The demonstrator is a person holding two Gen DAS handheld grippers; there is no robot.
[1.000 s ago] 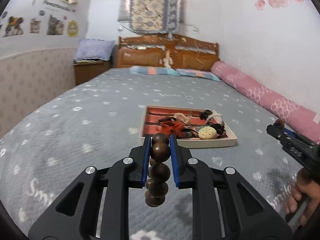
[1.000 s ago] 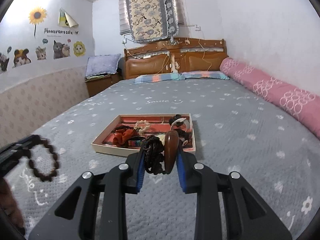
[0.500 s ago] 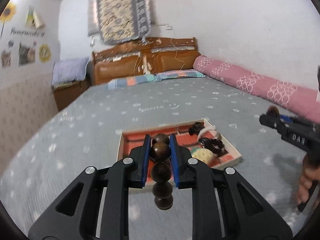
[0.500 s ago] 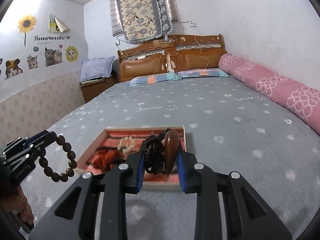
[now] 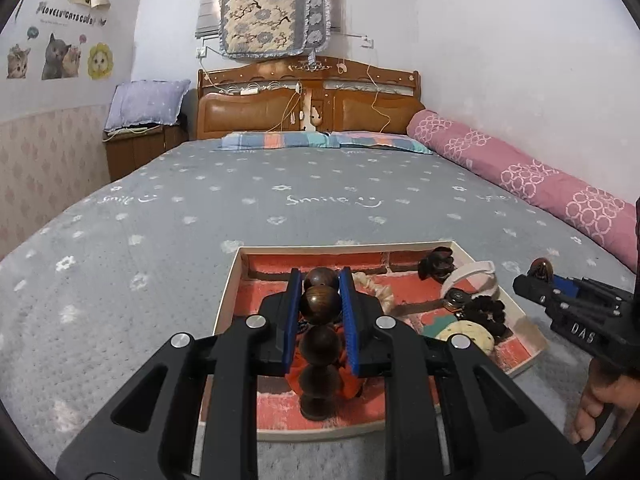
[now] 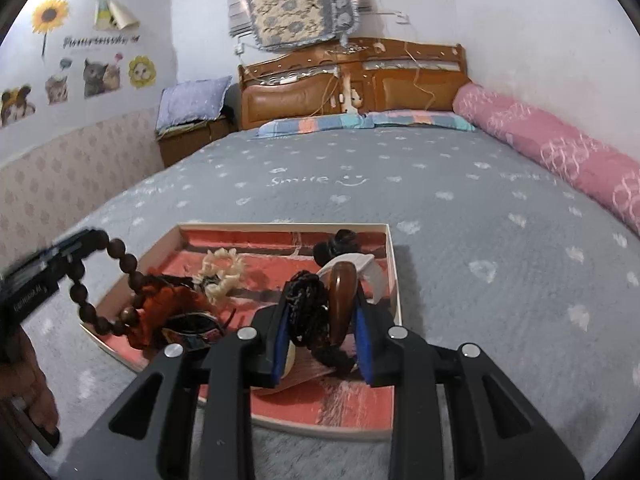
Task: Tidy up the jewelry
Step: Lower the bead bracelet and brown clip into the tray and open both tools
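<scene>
your left gripper (image 5: pixel 320 292) is clamped on a bracelet of large round dark brown wooden beads (image 5: pixel 320 342); the top beads sit between the blue pads and the rest hang straight down in a loop, so its long axis runs vertical, over the near left part of the shallow white-rimmed cardboard tray with a red brick-pattern lining (image 5: pixel 230 280). seen from the right wrist, that same bracelet (image 6: pixel 104 280) dangles as an open ring above the tray's left edge. your right gripper (image 6: pixel 322 312) is closed on a smooth, elongated, reddish-brown wooden pendant (image 6: pixel 342 300) together with its bunched black braided cord (image 6: pixel 306 308); the pendant stands nearly upright, its rounded end up, and the cord trails down in a tangle beneath the pads, above the near right part of the tray (image 6: pixel 394 264). the tray lies flat on the grey quilted bedspread with white paw prints (image 5: pixel 160 240). inside it you have a cream-coloured frilly scrunchie (image 6: pixel 222 272) near the middle, an orange-red fabric hair piece (image 6: pixel 168 300) at the left with a dark patterned bangle (image 6: pixel 192 326) just in front of it, a black hair clip (image 6: pixel 336 244) at the far right corner, a white wide band (image 6: pixel 368 268) just behind the pendant, and a round pale yellow piece (image 5: pixel 466 332) beside a cluster of black beads (image 5: pixel 486 312). these things crowd the tray floor under both grippers; only the near strip of lining lies bare. your hands (image 5: pixel 600 404) show at the frame edges holding the handles.
</scene>
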